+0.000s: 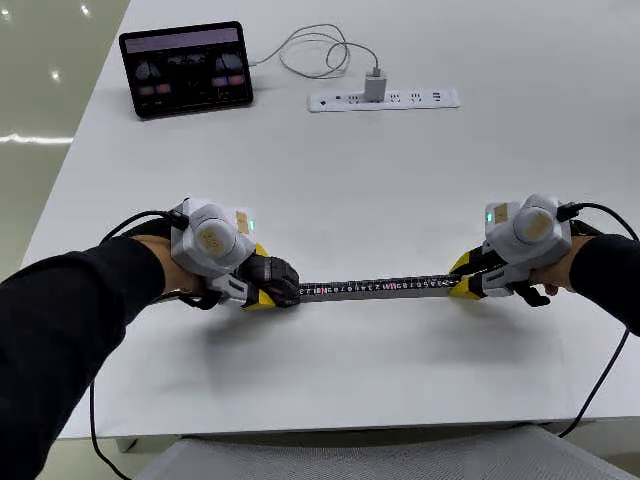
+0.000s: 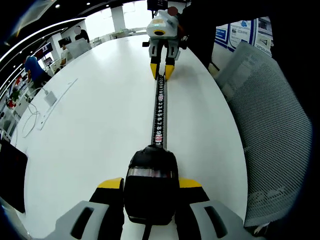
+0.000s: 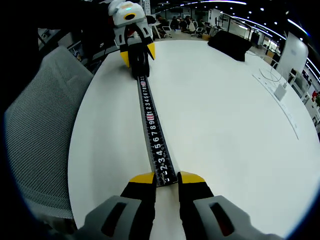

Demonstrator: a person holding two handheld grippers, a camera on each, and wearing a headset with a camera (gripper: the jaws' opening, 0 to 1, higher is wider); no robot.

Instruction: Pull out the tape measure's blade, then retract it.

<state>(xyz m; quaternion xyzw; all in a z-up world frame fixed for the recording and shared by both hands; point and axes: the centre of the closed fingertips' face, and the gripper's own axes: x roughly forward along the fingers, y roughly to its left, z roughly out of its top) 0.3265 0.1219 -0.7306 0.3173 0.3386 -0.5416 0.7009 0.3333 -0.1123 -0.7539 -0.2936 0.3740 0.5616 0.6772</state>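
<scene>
Your tape measure [image 1: 272, 281] sits near the front edge of the bench [image 1: 400, 170], its black case on your left and its blade [image 1: 375, 287] stretched to your right in a straight line between your two hands. The first half of the job looks largely done: a fair run of numbered blade is out of the case, taut and face up, running low over the bench top. I cannot tell whether it touches the surface. What is left, by my reading, is any further pull you want and then the whole retraction, feeding the blade back into the case under control.

Your left gripper [image 2: 150, 184] is clamped on the case, one yellow-tipped jaw against each side wall, spread as wide as the case body. Your right gripper [image 3: 166, 178] is nearly closed on the blade's end, a jaw at either edge, with the lowest numbers lying between the tips; the end hook is hidden there.

Farther back on the bench, well apart from the work, lie a white power strip [image 1: 383, 99] with a charger [image 1: 375, 86] plugged in, and a dark screen [image 1: 186, 68]. A mesh chair back [image 3: 45, 125] stands just off the bench's near edge
</scene>
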